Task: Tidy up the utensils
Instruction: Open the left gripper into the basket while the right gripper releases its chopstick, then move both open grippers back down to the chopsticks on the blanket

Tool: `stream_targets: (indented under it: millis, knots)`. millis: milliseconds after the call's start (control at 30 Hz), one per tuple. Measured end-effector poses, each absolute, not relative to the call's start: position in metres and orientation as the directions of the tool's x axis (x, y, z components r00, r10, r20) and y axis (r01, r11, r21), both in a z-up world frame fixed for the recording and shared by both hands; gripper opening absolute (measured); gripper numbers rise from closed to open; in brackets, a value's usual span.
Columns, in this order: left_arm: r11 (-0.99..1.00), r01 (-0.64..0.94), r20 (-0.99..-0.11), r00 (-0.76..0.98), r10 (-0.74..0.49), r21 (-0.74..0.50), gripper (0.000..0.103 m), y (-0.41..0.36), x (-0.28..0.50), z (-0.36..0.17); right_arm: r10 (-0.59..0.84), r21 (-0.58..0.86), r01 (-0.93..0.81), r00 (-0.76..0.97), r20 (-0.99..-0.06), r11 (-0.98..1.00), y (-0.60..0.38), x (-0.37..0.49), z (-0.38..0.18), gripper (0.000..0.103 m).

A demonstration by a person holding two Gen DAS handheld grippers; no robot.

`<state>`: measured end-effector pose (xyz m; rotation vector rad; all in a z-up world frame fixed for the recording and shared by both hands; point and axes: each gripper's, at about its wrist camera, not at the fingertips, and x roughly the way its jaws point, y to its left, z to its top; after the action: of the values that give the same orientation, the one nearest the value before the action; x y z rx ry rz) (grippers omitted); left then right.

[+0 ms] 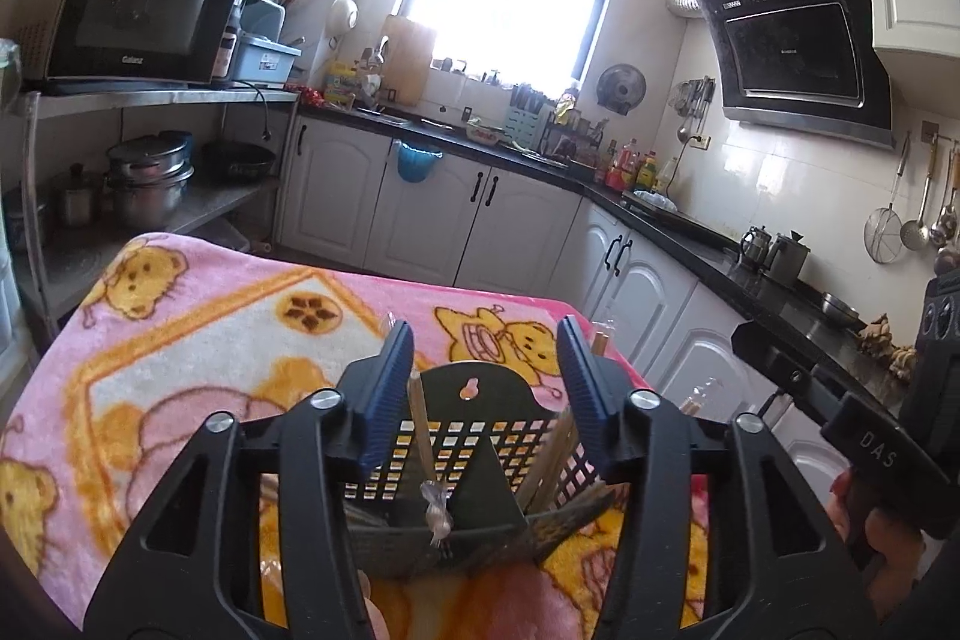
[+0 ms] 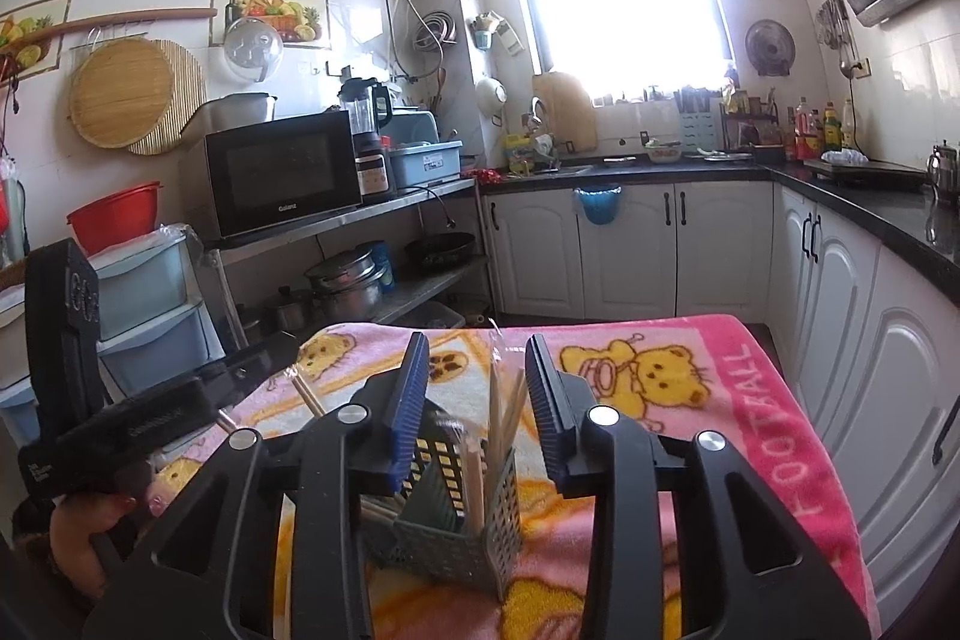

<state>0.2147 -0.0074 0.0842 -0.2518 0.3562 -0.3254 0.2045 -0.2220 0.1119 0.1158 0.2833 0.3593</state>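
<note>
Just below and ahead of the open, empty left gripper (image 1: pixel 486 376) and right gripper (image 2: pixel 477 388), the utensil caddy (image 1: pixel 480 436) stands on the blanket (image 1: pixel 198 340); its wrapped chopsticks (image 2: pixel 501 415) look light, stiff and slippery, best pinched mid-shaft

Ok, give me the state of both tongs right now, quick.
Left tongs: open, holding nothing, poised over the utensil caddy.
Right tongs: open, holding nothing, chopsticks standing between the fingers.
</note>
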Motion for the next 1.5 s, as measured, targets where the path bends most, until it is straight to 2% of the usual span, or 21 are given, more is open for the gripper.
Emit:
stream_targets:
  millis: [67, 100, 233, 400, 633, 1067, 1500]
  knots:
    - [0.917, 0.260, -0.301, 0.887, -0.350, -0.302, 0.058, -0.006, 0.212, 0.086, 0.357, 0.162, -0.324, 0.898, -0.257, 0.932, -0.224, 0.203, 0.111, 0.041]
    - [0.916, 0.256, -0.301, 0.888, -0.349, -0.307, 0.060, -0.004, 0.210, 0.086, 0.356, 0.166, -0.322, 0.899, -0.257, 0.932, -0.225, 0.201, 0.111, 0.044]
    - [0.910, 0.245, -0.298, 0.889, -0.349, -0.334, 0.077, 0.002, 0.201, 0.089, 0.353, 0.168, -0.318, 0.898, -0.262, 0.933, -0.229, 0.193, 0.109, 0.051]
    - [0.904, 0.246, -0.309, 0.881, -0.359, -0.349, 0.092, 0.005, 0.192, 0.091, 0.351, 0.179, -0.311, 0.895, -0.274, 0.933, -0.233, 0.183, 0.105, 0.059]
    - [0.904, 0.240, -0.330, 0.872, -0.361, -0.355, 0.092, 0.010, 0.177, 0.087, 0.353, 0.186, -0.310, 0.888, -0.293, 0.933, -0.236, 0.169, 0.097, 0.063]
    - [0.902, 0.207, -0.352, 0.869, -0.347, -0.380, 0.092, 0.024, 0.156, 0.074, 0.358, 0.177, -0.315, 0.877, -0.320, 0.932, -0.234, 0.149, 0.089, 0.064]
    - [0.912, 0.148, -0.422, 0.850, -0.314, -0.381, 0.092, 0.039, 0.142, 0.047, 0.395, 0.168, -0.357, 0.833, -0.387, 0.919, -0.214, 0.141, 0.067, 0.064]
